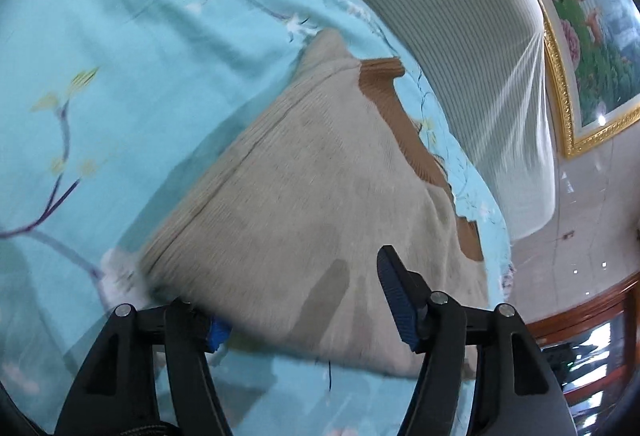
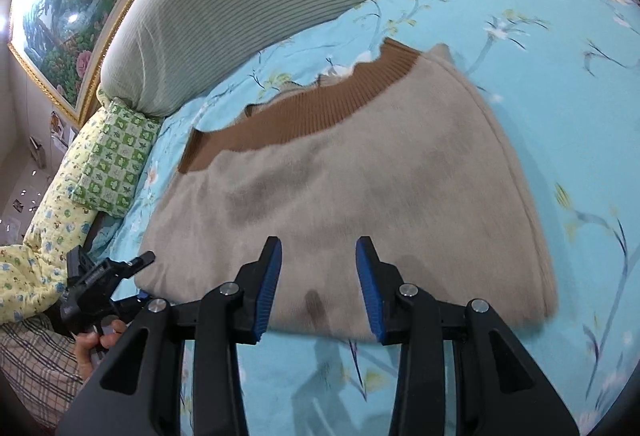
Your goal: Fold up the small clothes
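Bedroom scene, turquoise floral bedsheet (image 2: 540, 36) covering the bed, everything a bit motion-blurred. Right gripper (image 2: 319, 284) hovers over the near edge of a folded beige sweater (image 2: 340, 188), jaws parted with a clear gap, blue pads (image 2: 268, 288) empty, nothing pinched between them. Left gripper (image 1: 304, 300) sits at the sweater's near corner, jaws apart; its right finger lies over the fabric, its left finger is mostly hidden under or behind the sweater's edge, so cloth is between the fingers but the pads don't look pressed on it. In the right wrist view the left gripper (image 2: 116, 272) shows at the sweater's left corner, with a hand (image 2: 94, 348) on its handle. Sweater lies flat on the sheet, brown ribbed band (image 2: 304, 112) along the far side, a few darker patches on the beige. Beyond it, a striped grey-white bolster (image 2: 260, 4). To the left, a green checked pillow (image 2: 116, 152) and a yellow printed quilt (image 2: 44, 256). Gold-framed landscape painting (image 2: 60, 16) on the wall behind.
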Action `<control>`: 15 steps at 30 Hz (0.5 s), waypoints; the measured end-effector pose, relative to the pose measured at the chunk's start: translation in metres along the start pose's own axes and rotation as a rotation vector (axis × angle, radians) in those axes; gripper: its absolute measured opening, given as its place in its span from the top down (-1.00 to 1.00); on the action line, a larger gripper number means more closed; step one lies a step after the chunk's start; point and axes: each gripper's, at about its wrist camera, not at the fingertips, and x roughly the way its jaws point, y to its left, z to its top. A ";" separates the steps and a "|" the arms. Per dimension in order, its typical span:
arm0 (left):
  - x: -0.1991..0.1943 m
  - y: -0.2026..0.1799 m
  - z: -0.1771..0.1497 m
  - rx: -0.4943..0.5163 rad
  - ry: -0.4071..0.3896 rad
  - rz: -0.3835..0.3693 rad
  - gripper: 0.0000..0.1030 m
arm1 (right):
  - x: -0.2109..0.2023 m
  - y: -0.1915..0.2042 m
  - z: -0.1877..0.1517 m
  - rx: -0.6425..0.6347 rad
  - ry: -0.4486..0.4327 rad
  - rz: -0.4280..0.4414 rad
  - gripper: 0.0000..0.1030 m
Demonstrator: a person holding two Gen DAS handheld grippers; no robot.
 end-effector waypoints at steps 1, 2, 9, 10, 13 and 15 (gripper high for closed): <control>0.002 -0.002 0.001 0.006 -0.008 0.005 0.05 | 0.004 0.001 0.005 -0.009 -0.004 0.001 0.22; 0.004 -0.004 0.003 0.013 -0.017 0.006 0.28 | 0.011 0.003 0.013 -0.023 -0.006 0.003 0.22; -0.005 -0.053 0.002 0.184 -0.065 -0.003 0.86 | 0.046 0.006 0.048 -0.056 0.027 0.034 0.22; -0.009 -0.069 0.000 0.234 -0.075 -0.025 0.87 | 0.048 0.005 0.053 -0.055 0.028 0.050 0.22; -0.011 -0.116 -0.011 0.377 -0.070 -0.106 0.87 | 0.050 0.001 0.066 -0.045 0.029 0.082 0.22; -0.002 -0.146 -0.023 0.450 -0.045 -0.139 0.87 | 0.050 -0.004 0.077 -0.033 0.047 0.152 0.22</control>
